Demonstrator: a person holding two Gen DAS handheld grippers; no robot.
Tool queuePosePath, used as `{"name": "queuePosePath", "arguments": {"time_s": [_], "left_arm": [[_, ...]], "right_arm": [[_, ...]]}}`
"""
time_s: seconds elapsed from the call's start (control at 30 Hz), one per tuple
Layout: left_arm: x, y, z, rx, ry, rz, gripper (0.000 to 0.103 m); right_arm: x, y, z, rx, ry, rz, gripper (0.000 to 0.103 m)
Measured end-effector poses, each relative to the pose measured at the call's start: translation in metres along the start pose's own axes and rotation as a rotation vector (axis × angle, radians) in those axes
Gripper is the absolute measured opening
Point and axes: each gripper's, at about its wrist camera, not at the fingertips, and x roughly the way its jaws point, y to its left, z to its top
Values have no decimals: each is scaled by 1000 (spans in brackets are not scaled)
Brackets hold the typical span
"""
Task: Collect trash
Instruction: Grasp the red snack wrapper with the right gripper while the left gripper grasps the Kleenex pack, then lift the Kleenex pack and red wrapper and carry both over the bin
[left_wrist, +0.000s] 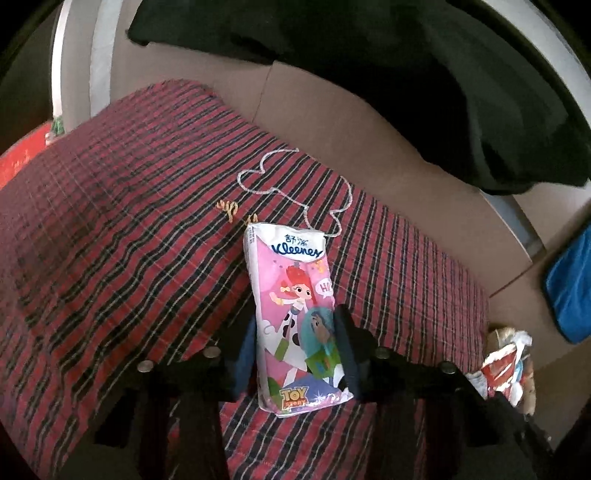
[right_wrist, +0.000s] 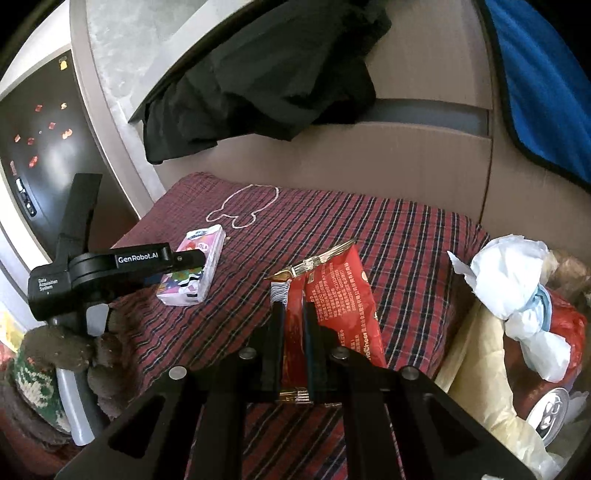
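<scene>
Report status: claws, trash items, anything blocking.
Left claw closed on tissue pack lying on plaid cushion. Right claw shut on red wrapper. Trash bag at right, already holding crumpled paper. Nothing blocking.

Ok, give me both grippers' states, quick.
Left gripper: closed on the tissue pack.
Right gripper: shut on the red wrapper.

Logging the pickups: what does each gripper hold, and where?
Right gripper: shut on the red wrapper, at its lower left edge. Left gripper: astride the tissue pack near its lower end; firm grip not certain.
</scene>
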Motion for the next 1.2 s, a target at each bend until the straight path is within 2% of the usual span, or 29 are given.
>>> {"name": "queuePosePath", "arguments": {"time_s": [0.2,0.47,0.7,0.97,1.2], "left_arm": [[-35,-2,-10,36,-78,-24,38],[-107,-17,-27,180,-260,-17,38],[-152,-24,-46,272,-374,4,38],[-171,-35,-66,312,-422,1,38],[-189,-58,-67,349,-471,-28,38]], "right_arm": [[-11,13,3,-27,-25,6,8],[-33,41,11,-95,-82,-1,8],[-58,57,17,-133,-142,-18,8],[-80,69,24,-165,-192,-26,8],[-107,68,33,-179,-257,-43,8]]}}
